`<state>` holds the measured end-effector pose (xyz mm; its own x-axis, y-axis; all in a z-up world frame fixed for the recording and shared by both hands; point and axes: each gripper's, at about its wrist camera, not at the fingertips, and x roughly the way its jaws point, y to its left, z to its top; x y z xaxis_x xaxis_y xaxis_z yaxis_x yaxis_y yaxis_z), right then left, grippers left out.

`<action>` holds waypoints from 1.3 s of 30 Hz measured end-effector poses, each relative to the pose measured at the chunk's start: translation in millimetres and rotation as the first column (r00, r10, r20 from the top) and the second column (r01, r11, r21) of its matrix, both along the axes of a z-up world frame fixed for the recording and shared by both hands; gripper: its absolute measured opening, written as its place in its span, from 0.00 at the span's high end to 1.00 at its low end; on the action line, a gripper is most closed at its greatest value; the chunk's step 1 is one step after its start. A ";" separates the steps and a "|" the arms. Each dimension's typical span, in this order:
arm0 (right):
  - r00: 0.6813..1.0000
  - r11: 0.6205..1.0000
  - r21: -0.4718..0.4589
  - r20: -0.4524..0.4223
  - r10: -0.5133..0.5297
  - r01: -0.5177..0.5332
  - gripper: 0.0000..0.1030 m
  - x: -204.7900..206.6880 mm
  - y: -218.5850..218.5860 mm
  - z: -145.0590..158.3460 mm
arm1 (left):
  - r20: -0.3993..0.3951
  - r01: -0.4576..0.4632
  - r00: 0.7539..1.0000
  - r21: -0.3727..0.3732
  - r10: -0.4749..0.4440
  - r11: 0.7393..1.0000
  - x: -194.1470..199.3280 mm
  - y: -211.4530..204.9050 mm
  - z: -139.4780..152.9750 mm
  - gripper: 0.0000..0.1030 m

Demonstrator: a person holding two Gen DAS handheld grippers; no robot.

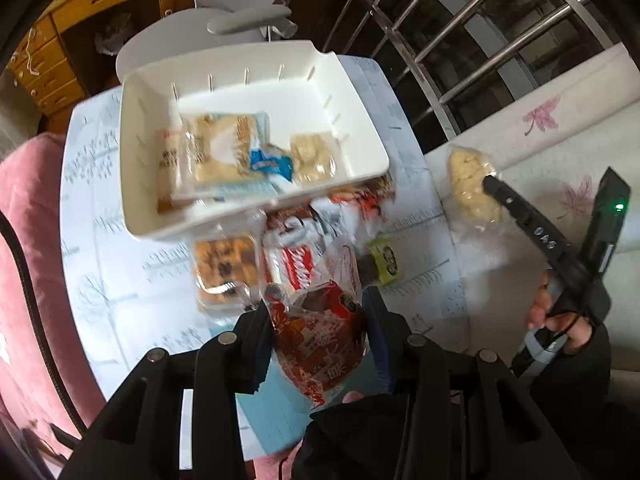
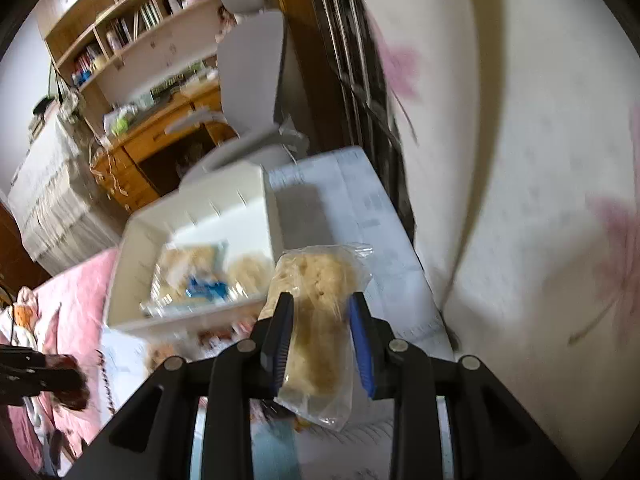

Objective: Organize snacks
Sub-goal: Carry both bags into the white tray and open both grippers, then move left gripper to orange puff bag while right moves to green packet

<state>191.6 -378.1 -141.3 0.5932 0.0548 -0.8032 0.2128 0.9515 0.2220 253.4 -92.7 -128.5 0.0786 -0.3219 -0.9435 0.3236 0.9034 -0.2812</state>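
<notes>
My left gripper (image 1: 320, 332) is shut on a red-and-brown snack packet (image 1: 320, 340), held above the small table. My right gripper (image 2: 320, 320) is shut on a pale crispy rice bar in a clear wrapper (image 2: 316, 316); the left wrist view shows that bar (image 1: 472, 188) lifted at the right. A white plastic bin (image 1: 352, 80) stands on the table's far side and holds several wrapped snacks, among them a beige cake pack (image 1: 224, 152) and a blue packet (image 1: 268, 164). More snacks lie in front of the bin: a red-and-white packet (image 1: 296, 268), a cookie pack (image 1: 224, 268), a green packet (image 1: 384, 260).
The table carries a pale blue printed cloth (image 1: 104, 264). A pink sofa cushion (image 1: 24, 240) lies at the left, a white flowered cover (image 1: 560, 140) at the right. A grey chair (image 1: 248, 20), a wooden desk (image 2: 160, 136) and metal bars (image 1: 480, 20) stand beyond.
</notes>
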 end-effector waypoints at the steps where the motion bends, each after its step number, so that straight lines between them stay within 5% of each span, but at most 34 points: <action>1: 1.000 1.000 0.005 0.013 -0.002 0.002 0.73 3.0 2.2 4.7 | 0.004 0.005 1.000 0.001 -0.005 1.000 5.4 1.7 1.3 0.61; 8: 0.992 0.999 0.042 0.124 0.008 -0.014 0.73 30.0 26.3 23.0 | 0.042 0.009 0.999 -0.027 -0.008 1.000 48.3 18.7 -0.9 0.61; 22: 0.974 0.995 0.044 0.209 0.084 -0.095 0.72 110.2 85.3 1.0 | 0.054 -0.047 0.997 -0.048 0.049 0.998 124.5 47.4 -45.5 0.60; 25: 0.973 0.994 0.051 0.216 0.079 -0.092 0.67 123.0 90.0 -3.2 | 0.068 -0.056 0.996 -0.046 0.059 0.997 131.2 48.0 -49.6 0.56; 28: 0.981 0.994 0.078 0.183 0.062 -0.077 0.58 132.3 90.4 -12.6 | 0.056 -0.066 0.996 -0.049 0.068 0.997 134.3 48.2 -53.9 0.39; 39: 0.990 0.991 0.119 0.135 0.038 -0.055 0.48 115.0 76.9 -18.6 | 0.039 -0.053 0.998 -0.040 0.055 0.998 115.0 48.1 -49.5 0.30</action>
<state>306.6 -301.2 -160.0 0.6885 0.1775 -0.7032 0.1298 0.9238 0.3603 368.4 -44.6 -178.0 0.1342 -0.3528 -0.9260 0.2862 0.9085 -0.3047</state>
